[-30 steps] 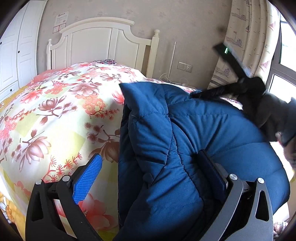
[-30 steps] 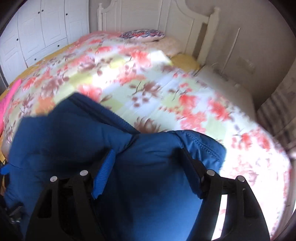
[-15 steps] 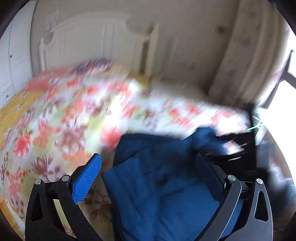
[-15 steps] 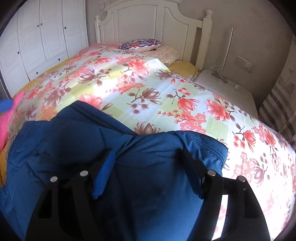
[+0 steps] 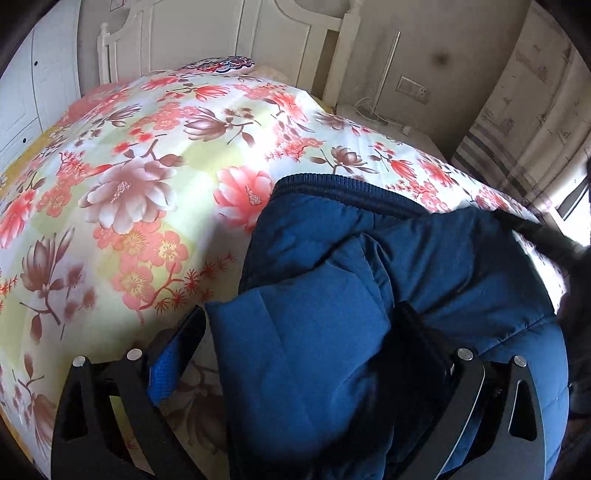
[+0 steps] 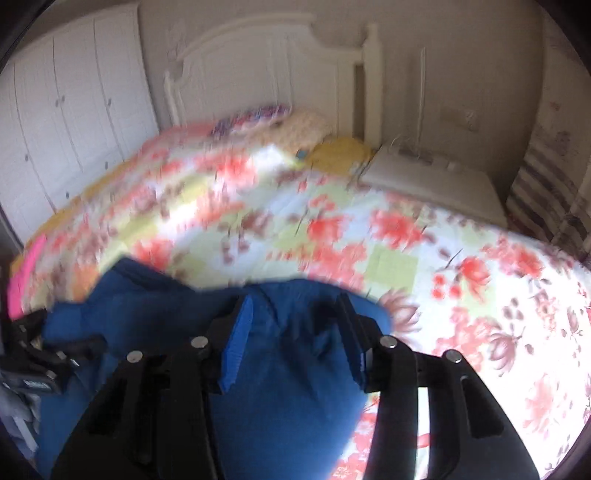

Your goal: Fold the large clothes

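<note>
A padded blue jacket [image 5: 424, 280] lies bunched on the near side of the bed, on the floral bedspread [image 5: 140, 192], its ribbed hem toward the white headboard [image 5: 229, 33]. The left gripper [image 5: 295, 339] hangs over the jacket's left edge with its jaws spread: one blue pad sits over bare bedspread, the other is sunk in shadow against a fold, and neither presses the cloth. The right gripper [image 6: 295, 325] is at the jacket's far edge; its jaws have just been closing and a ridge of blue fabric stands between them, though the blur keeps me from telling whether they pinch it. A white nightstand [image 6: 436, 177] stands beside the headboard.
</note>
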{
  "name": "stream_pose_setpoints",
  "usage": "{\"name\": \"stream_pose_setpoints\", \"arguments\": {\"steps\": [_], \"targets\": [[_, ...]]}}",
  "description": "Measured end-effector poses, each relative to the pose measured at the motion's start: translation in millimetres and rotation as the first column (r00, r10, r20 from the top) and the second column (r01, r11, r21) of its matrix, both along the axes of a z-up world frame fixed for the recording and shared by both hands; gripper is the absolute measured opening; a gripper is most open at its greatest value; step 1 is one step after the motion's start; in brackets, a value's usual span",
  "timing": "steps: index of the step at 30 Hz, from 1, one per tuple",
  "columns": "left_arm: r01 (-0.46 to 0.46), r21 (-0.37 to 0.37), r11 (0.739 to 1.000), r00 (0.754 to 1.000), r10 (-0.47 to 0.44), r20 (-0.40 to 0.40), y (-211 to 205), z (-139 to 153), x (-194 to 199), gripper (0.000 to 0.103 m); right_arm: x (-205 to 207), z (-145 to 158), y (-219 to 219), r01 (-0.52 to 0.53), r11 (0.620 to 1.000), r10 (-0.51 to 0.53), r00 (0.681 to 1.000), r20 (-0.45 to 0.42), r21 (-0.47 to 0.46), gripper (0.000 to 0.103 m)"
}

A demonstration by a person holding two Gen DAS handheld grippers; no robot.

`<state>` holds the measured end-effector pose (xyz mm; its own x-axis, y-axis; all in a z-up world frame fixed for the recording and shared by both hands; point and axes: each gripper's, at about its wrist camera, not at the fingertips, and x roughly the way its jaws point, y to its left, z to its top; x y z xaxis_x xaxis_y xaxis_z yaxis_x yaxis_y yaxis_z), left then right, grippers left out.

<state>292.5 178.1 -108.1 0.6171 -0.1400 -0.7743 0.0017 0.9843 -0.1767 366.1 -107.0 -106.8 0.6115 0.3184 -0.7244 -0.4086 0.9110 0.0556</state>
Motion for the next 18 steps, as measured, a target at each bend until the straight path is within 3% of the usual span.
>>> {"name": "stream_pose_setpoints", "arguments": {"steps": [2, 7, 8, 10, 12, 13, 15, 16, 17, 18], "targets": [[-0.015, 0.011, 1.0, 1.0, 0.015, 0.001, 1, -2, 3, 0.099, 11, -3, -6, 0.004, 0.997, 0.0, 0.998, -0.056, 0.073, 0.045], [-0.012, 0.007, 1.0, 1.0, 0.012, -0.004, 2, -3, 4, 0.099, -1, 15, 16, 0.009, 0.993, -0.012, 1.0, -0.023, -0.117, 0.046], [-0.013, 0.008, 1.0, 1.0, 0.013, -0.001, 2, -3, 3, 0.099, -13, 29, 16, 0.029, 0.993, -0.029, 1.0, 0.001, -0.113, 0.046], [-0.018, 0.0, 1.0, 1.0, 0.018, 0.006, 4, -3, 1, 0.099, -54, 57, 8, -0.024, 1.0, 0.024, 0.996, 0.084, -0.007, 0.046], [-0.017, -0.009, 1.0, 1.0, 0.017, 0.003, 6, -3, 2, 0.099, -102, 76, 8, -0.071, 0.997, 0.07, 0.982, 0.176, 0.001, 0.053], [-0.016, -0.013, 1.0, 1.0, 0.016, 0.001, 6, -4, 3, 0.099, -125, 78, 12, -0.105, 0.994, 0.108, 0.972, 0.208, -0.024, 0.062], [-0.015, -0.017, 1.0, 1.0, 0.015, -0.002, 6, -4, 4, 0.099, -151, 63, 24, -0.18, 0.981, 0.192, 0.962, 0.193, -0.075, 0.068], [-0.015, -0.017, 1.0, 1.0, 0.015, -0.002, 5, -4, 3, 0.099, -151, 41, 35, -0.209, 0.97, 0.223, 0.968, 0.113, -0.121, 0.068], [-0.018, -0.016, 1.0, 1.0, 0.018, -0.001, 5, -4, 3, 0.099, -151, 16, 42, -0.205, 0.968, 0.22, 0.971, 0.096, -0.147, 0.067], [-0.025, -0.008, 1.0, 1.0, 0.025, -0.001, 5, -4, 2, 0.099, -152, 10, 39, -0.199, 0.975, 0.21, 0.97, 0.124, -0.096, 0.067]]}}
